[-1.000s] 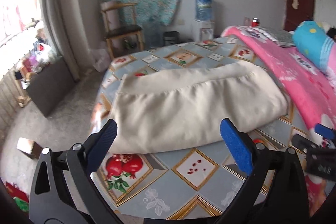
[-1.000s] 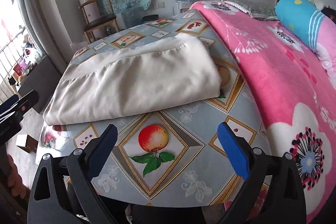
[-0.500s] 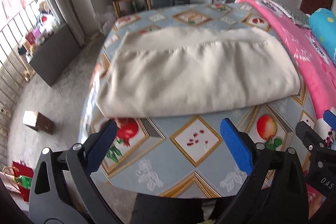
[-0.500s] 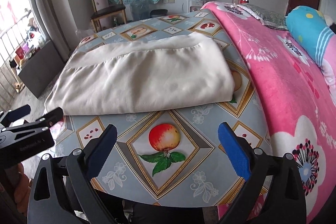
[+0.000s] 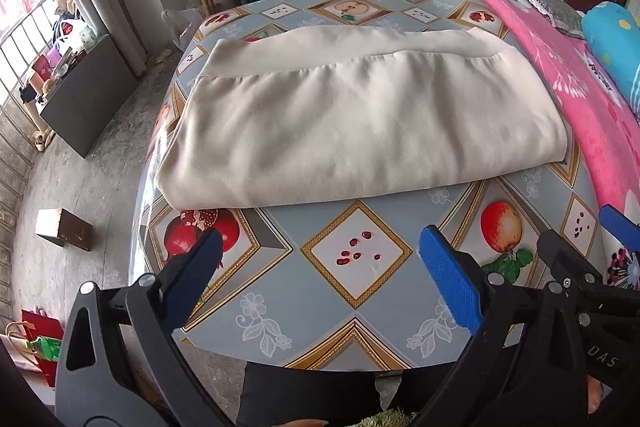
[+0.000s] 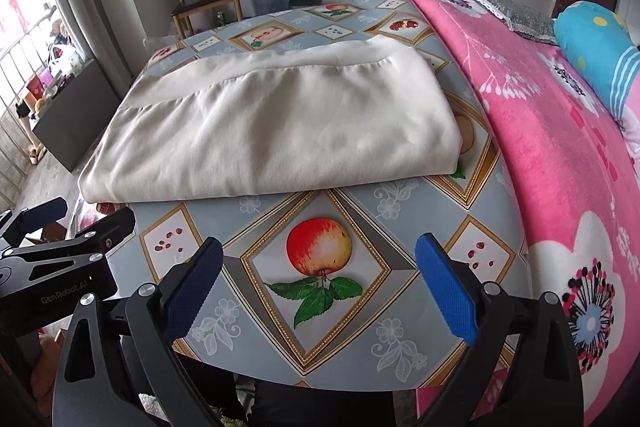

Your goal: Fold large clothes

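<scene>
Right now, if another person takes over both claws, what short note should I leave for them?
Left claw: open, empty, above the near edge of the fruit-print tablecloth.
Right claw: open, empty, beside it, also short of the cloth.
The cream cloth lies folded in a flat rectangle on the tablecloth, touching neither claw; the pink blanket lies to its right.
Done: at least one fold, edges fairly even.
Left: probably one more fold to make it smaller, if wanted.

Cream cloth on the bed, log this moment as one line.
cream cloth: folded, flat on fruit-print cover | left tool: open, empty | right tool: open, empty | contact: none
</scene>
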A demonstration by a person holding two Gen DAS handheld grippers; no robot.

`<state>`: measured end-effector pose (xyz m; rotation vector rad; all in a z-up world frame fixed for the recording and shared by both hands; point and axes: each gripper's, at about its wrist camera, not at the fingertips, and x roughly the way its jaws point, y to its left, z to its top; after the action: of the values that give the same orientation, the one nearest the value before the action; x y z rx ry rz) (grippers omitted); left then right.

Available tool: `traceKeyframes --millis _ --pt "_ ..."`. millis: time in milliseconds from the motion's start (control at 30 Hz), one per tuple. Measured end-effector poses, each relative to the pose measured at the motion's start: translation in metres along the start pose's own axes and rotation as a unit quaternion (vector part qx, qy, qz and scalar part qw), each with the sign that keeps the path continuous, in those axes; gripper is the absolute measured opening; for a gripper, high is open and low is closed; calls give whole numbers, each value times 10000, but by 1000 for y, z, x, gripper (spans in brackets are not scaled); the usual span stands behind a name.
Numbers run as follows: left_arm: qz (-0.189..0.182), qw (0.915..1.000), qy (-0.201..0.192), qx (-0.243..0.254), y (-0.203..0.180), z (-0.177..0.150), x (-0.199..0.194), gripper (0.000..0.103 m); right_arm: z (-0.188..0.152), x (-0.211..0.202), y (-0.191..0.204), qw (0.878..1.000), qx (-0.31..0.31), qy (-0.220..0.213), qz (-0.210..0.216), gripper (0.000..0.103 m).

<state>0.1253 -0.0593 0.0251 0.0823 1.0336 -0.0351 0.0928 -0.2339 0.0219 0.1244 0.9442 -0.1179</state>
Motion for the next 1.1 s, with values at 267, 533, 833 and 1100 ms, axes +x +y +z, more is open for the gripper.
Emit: traceKeyframes --millis 267,533,833,1100 --pt "37 10000 55 -49 3 1 4 95 2 4 -3 10000 50 50 -36 94" --pt "31 9999 90 -73 4 1 7 95 3 5 -3 10000 42 56 -44 94" --pt "19 9999 87 -81 4 1 7 95 4 5 -3 9999 35 75 -66 94" --pt "19 9999 82 -87 4 1 7 95 3 5 -2 9999 11 80 -71 94"
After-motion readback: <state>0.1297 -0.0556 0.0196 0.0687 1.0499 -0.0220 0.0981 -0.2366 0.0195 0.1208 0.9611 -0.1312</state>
